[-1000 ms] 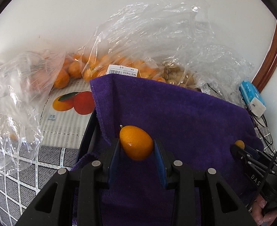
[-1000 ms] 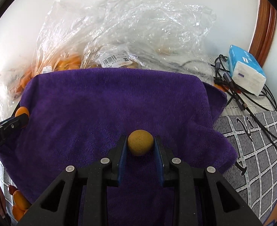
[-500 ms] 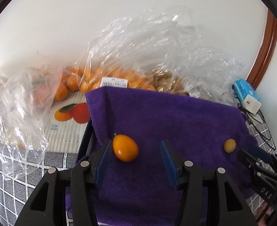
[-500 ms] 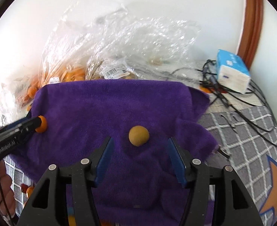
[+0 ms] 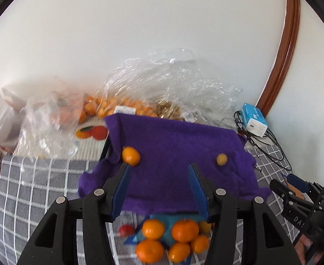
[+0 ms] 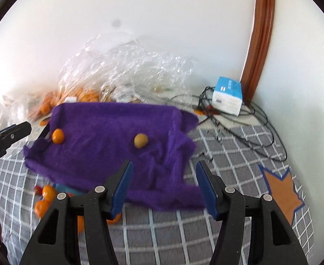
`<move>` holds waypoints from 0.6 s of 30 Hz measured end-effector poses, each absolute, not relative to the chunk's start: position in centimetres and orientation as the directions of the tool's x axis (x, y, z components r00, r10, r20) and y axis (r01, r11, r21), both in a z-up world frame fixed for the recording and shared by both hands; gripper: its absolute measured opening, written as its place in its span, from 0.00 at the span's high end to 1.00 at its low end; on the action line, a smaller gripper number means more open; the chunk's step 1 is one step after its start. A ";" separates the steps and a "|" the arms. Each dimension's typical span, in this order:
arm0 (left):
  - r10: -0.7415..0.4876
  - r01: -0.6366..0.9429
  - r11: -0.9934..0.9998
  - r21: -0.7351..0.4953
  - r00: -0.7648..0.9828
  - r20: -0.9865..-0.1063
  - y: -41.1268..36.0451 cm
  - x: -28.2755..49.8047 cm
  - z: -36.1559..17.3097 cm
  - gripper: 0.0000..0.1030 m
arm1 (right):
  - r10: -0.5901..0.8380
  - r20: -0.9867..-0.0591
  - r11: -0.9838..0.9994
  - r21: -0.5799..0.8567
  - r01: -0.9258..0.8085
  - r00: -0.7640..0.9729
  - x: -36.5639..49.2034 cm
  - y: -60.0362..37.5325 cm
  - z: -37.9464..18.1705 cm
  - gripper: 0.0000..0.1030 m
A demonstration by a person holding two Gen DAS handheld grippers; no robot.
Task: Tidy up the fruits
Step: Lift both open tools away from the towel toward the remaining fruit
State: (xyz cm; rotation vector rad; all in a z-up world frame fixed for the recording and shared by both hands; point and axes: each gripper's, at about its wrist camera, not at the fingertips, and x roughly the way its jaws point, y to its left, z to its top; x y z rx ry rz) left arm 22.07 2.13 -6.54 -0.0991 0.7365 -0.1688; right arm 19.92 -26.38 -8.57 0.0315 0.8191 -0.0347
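A purple towel (image 5: 177,152) (image 6: 109,137) lies over a raised stand on the checked cloth. An orange kumquat (image 5: 131,156) (image 6: 58,136) rests on its left part. A smaller tan fruit (image 5: 221,159) (image 6: 141,141) rests further right. My left gripper (image 5: 159,172) is open and empty, held above the towel's near edge. My right gripper (image 6: 164,170) is open and empty, above the towel's right front corner. Several mandarins (image 5: 168,238) (image 6: 45,198) lie on the cloth below the towel's front edge.
Clear plastic bags (image 5: 162,88) (image 6: 122,75) of orange fruit sit against the white wall behind the towel. A blue-and-white box (image 5: 254,121) (image 6: 228,98) and black cables (image 6: 250,128) lie at the right. A small red fruit (image 5: 126,230) lies by the mandarins.
Both grippers opened, let go of the kumquat and the tan fruit onto the towel, and pulled back and up. The mandarins in front have come into view.
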 end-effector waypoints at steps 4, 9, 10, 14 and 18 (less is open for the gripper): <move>-0.147 0.098 0.989 -0.110 0.719 -0.679 2.9 18.9 -7.7 0.51 | 0.022 -0.737 0.997 0.063 0.036 0.676 17.6 -26.7 -9.0 0.45; -0.105 0.075 0.994 -0.073 0.716 -0.690 3.8 15.7 -8.7 0.51 | 0.037 -0.728 0.998 0.062 0.012 0.685 14.9 -26.2 -9.8 0.45; -0.100 0.067 0.995 -0.074 0.719 -0.688 4.0 15.0 -8.9 0.51 | 0.048 -0.728 0.998 0.068 0.003 0.684 14.4 -26.1 -10.1 0.45; -0.088 0.046 0.996 -0.080 0.711 -0.697 4.6 13.2 -11.0 0.50 | 0.066 -0.725 0.997 0.068 -0.024 0.685 12.9 -25.8 -11.2 0.45; -0.058 0.011 0.998 -0.070 0.692 -0.720 5.3 12.2 -13.0 0.47 | 0.093 -0.737 0.995 0.094 -0.035 0.669 12.2 -25.5 -12.6 0.45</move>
